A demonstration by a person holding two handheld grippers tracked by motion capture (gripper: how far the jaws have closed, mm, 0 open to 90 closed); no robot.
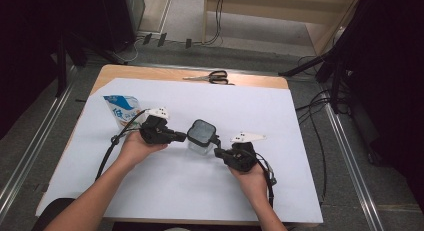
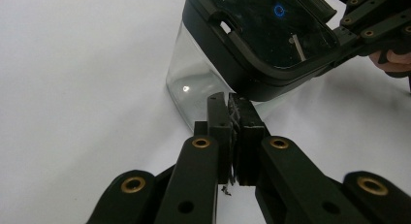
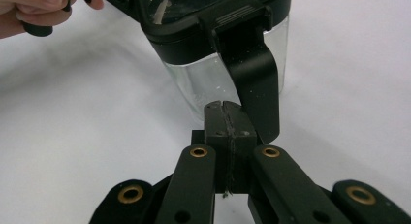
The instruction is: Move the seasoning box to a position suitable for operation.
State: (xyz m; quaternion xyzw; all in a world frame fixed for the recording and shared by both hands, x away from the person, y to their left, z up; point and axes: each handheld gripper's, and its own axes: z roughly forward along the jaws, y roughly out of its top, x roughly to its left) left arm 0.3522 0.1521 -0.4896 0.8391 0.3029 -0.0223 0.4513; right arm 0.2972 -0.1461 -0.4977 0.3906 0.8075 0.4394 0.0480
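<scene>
Left claw (image 1: pixel 184 136) and right claw (image 1: pixel 218 149), both clenched with nothing between the jaws, flank a clear black-lidded container (image 1: pixel 201 136) on the bench (image 1: pixel 300 156); it looks empty, though glare obscures it.

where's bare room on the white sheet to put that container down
Free patches: the white sheet right of the container, and the near strip between the forearms. Crowded: around the milk pouch, left gripper and right gripper; scissors line the far edge.

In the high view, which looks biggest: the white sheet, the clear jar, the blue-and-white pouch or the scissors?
1. White sheet.
2. and 3. Blue-and-white pouch and clear jar: too alike to rank.
4. Scissors, though they lie farthest from the camera.
</scene>
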